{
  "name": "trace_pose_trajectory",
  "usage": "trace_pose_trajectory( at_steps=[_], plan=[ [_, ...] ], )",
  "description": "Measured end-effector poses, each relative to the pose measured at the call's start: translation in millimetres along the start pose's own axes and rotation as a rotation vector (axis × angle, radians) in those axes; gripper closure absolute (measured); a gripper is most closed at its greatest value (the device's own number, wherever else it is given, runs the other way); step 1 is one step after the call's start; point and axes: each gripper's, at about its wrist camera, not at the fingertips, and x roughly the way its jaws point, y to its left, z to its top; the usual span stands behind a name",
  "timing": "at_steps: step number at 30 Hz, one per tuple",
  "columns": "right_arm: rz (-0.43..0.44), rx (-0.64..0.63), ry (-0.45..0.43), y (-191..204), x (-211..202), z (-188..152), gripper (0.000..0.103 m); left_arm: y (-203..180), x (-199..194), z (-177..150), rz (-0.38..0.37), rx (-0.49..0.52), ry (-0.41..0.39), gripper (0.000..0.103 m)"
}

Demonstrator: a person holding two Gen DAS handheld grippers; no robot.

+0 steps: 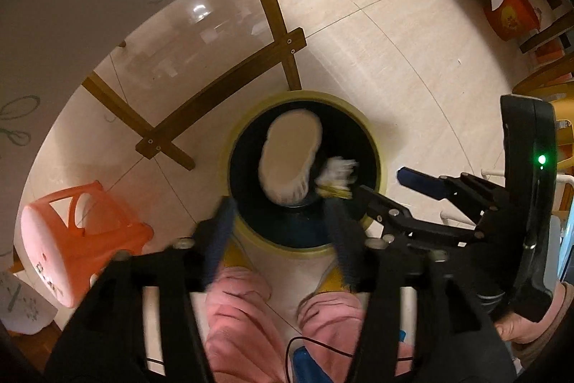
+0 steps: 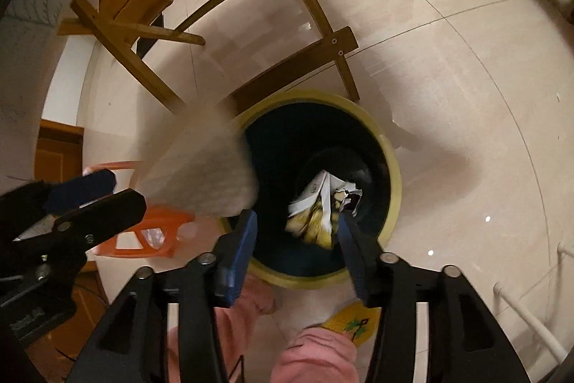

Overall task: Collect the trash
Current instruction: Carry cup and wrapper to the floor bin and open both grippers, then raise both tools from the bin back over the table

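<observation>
Trash (image 1: 288,160) drops into the yellow bin (image 1: 373,135) beneath both spread, empty hand-held grippers (image 1: 283,225)

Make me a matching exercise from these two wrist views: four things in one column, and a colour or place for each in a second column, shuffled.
Things:
1. trash bin
2. plastic stool
3. pale oval piece
4. crumpled wrapper

Descriptions:
A. orange, on the floor beside the bin
B. yellow rim, dark inside
C. white and yellow, in front of the right gripper's fingers over the bin
D. beige, blurred above the bin's opening

Pairs: 1-B, 2-A, 3-D, 4-C
</observation>
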Motion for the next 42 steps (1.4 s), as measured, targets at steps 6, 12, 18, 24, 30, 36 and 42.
trace_pose_trajectory(
  at_steps=[6, 12, 18, 24, 30, 36, 42],
  plan=[
    [-0.031, -0.018, -0.021, 13, -4, 6, 0.042, 11, -4, -2, 0.015, -0.007, -0.016, 0.036],
    [-0.094, -0.008, -0.023, 18, -25, 7, 0.042, 14, -23, -6, 0.028, -0.001, -0.021, 0.036],
    [-0.14, 0.029, -0.007, 21, -69, 6, 0.042, 4, -58, -21, 0.034, 0.011, 0.009, 0.036],
    [-0.164, 0.047, -0.02, 38, -151, -1, 0.042, -5, -135, -32, 0.032, -0.001, -0.019, 0.036],
    [-0.166, 0.04, -0.073, 66, -246, -3, 0.042, -1, -220, -35, 0.04, -0.02, -0.091, 0.036],
    [-0.138, -0.015, -0.163, 104, -345, -4, 0.042, 14, -298, -34, 0.061, -0.086, -0.166, 0.036],
    [-0.139, -0.124, -0.295, 140, -428, -2, 0.042, 33, -368, -28, 0.102, -0.151, -0.281, 0.036]
  ],
)
